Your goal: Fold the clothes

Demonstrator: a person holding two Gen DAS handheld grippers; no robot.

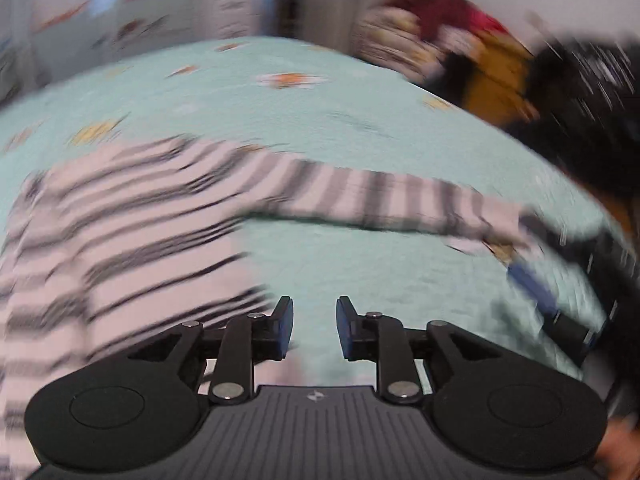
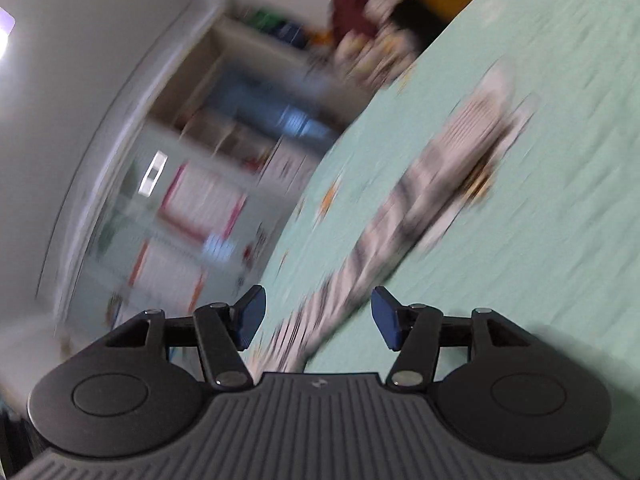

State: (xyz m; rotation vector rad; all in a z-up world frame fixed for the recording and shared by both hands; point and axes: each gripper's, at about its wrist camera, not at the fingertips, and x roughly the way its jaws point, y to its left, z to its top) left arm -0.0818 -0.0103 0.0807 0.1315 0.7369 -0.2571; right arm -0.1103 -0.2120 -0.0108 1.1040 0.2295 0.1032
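No readable text, numbers or brand names found in either view; a small pale emblem is stamped on the ribbed gripper body point(image 1: 315, 396), at 6 o'clock in both wrist views, too small to be read; background prints are smeared by motion blur.

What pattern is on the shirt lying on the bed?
The shirt has dark grey or black and white horizontal stripes, body and sleeve alike. It shows best in the left wrist view.
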